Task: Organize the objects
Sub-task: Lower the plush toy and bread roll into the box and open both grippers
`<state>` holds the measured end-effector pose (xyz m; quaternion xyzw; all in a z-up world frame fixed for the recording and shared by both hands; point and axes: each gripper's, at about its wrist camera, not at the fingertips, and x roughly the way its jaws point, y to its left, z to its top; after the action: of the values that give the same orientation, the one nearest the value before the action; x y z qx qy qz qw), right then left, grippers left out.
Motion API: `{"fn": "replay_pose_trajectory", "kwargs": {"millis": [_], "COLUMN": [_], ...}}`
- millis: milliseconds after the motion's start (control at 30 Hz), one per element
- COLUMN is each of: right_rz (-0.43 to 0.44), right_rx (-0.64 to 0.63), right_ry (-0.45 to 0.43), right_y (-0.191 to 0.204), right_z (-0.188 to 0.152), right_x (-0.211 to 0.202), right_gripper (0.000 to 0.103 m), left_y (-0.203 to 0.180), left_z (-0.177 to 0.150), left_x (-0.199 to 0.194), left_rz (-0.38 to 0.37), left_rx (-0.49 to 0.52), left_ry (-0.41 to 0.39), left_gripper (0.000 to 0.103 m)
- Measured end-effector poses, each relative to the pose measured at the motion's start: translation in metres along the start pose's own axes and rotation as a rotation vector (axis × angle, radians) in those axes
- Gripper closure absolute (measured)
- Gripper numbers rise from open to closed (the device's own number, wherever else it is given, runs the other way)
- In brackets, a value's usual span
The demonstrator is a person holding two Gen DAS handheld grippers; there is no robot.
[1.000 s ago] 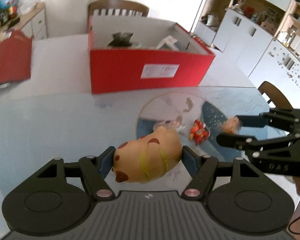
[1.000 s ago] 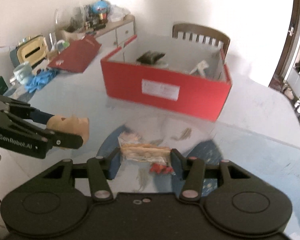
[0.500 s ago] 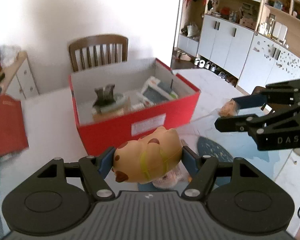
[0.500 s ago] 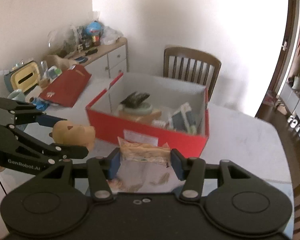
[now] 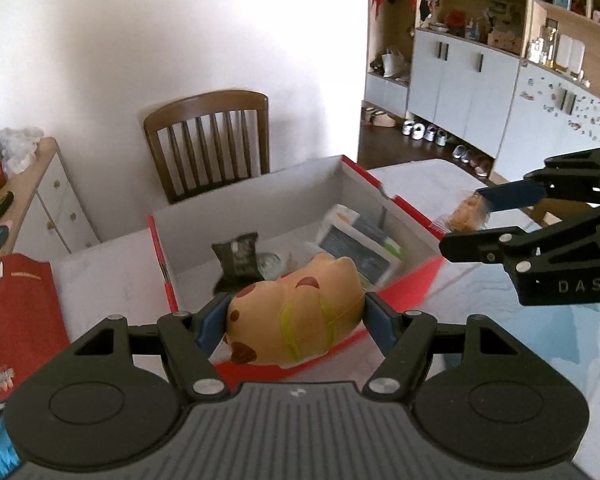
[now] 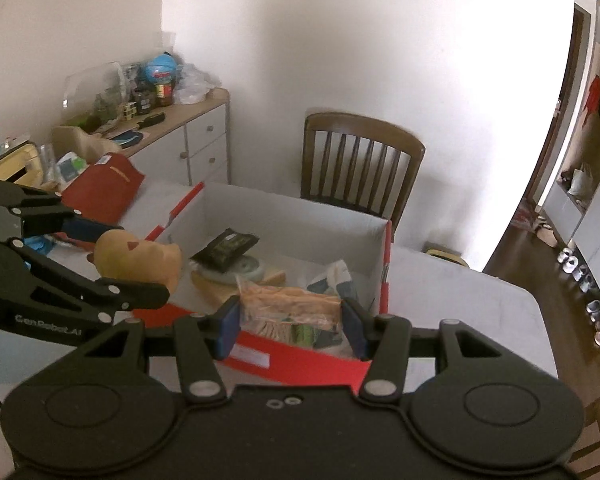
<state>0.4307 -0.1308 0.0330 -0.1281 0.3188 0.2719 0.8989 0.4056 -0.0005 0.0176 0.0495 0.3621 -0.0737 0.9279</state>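
My left claw point(image 5: 296, 318): closed on a soft tan animal-shaped toy with brown spots and yellow-green straps point(image 5: 294, 318), squeezed between both blue pads; I hold it above the near edge of the box.
My right claw point(image 6: 290, 326): clamped across a clear plastic packet of orange-brown snack pieces point(image 6: 290, 306), a blue pad on each end; it hangs over the near wall of the box.
Box: an open red cardboard box with a white inside point(image 5: 256, 200), standing on the pale table point(image 6: 460, 304), lid off.
In the box: a dark foil sachet point(image 6: 225, 249) lying on a round pale-green tin, with a white-and-dark flat package point(image 5: 358, 242) beside them towards the right wall.
Each claw from the other's view: my right one point(image 5: 466, 222) is up at the box's right corner; my left one point(image 6: 136, 258) is at its left corner.
Red lid point(image 6: 104, 190): lying on the table left of the box.
Behind: a brown wooden slat-back chair point(image 5: 210, 140) against the white wall.
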Motion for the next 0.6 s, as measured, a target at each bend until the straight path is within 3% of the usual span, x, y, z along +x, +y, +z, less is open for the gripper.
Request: {"fn": "replay_pose_trajectory", "kwargs": {"millis": [300,600], "right_rz": [-0.036,-0.064], "right_rx": [0.022,0.036], "right_ry": [0.05,0.139], "right_y": [-0.013,-0.018], "right_z": [0.015,0.008], "right_x": [0.046,0.092], "right_gripper": [0.05,0.049], "left_y": [0.019,0.035], "left_z": [0.028,0.027], "left_x": [0.055,0.106], "left_rz": [0.021,0.016], "left_rx": [-0.031,-0.09], "left_ry": [0.077,0.194], "left_gripper": [0.032,0.032]}}
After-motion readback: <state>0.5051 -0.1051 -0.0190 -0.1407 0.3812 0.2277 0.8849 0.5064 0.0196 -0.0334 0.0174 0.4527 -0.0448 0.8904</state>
